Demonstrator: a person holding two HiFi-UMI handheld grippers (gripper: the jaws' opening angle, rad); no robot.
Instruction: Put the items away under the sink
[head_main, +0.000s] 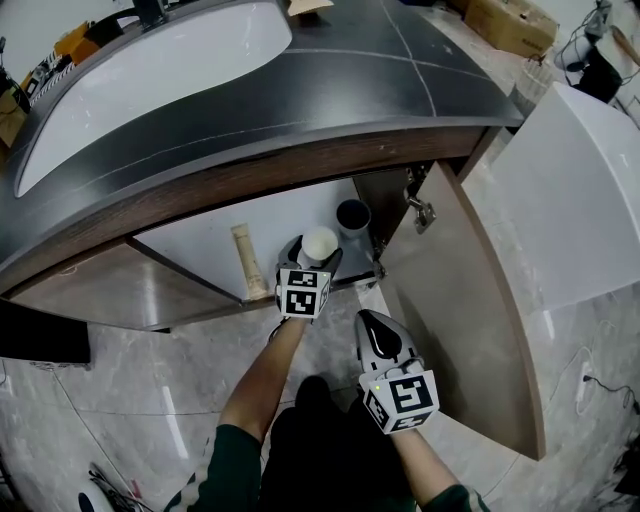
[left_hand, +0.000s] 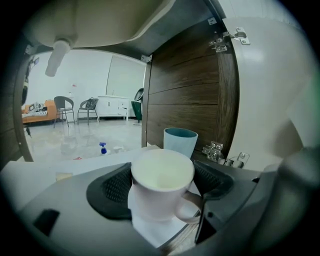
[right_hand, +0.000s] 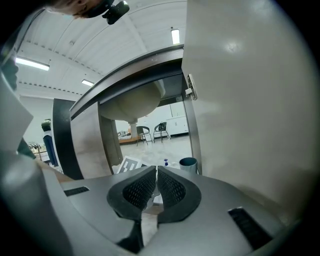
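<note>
Clasped white mug upright between left gripper jaws, mouth up, handle pointing right; held right gripper pinched together, empty.

The left tongs reach forward on an outstretched bare left forearm, with the jaws clamped on either side of a white mug. The right tongs sit nearer the body, jaws pressed together with nothing between them.

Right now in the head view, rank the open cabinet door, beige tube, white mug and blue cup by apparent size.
1. Cabinet door, by far.
2. Beige tube, long but thin.
3. White mug and blue cup: look alike, so no ranking.
</note>
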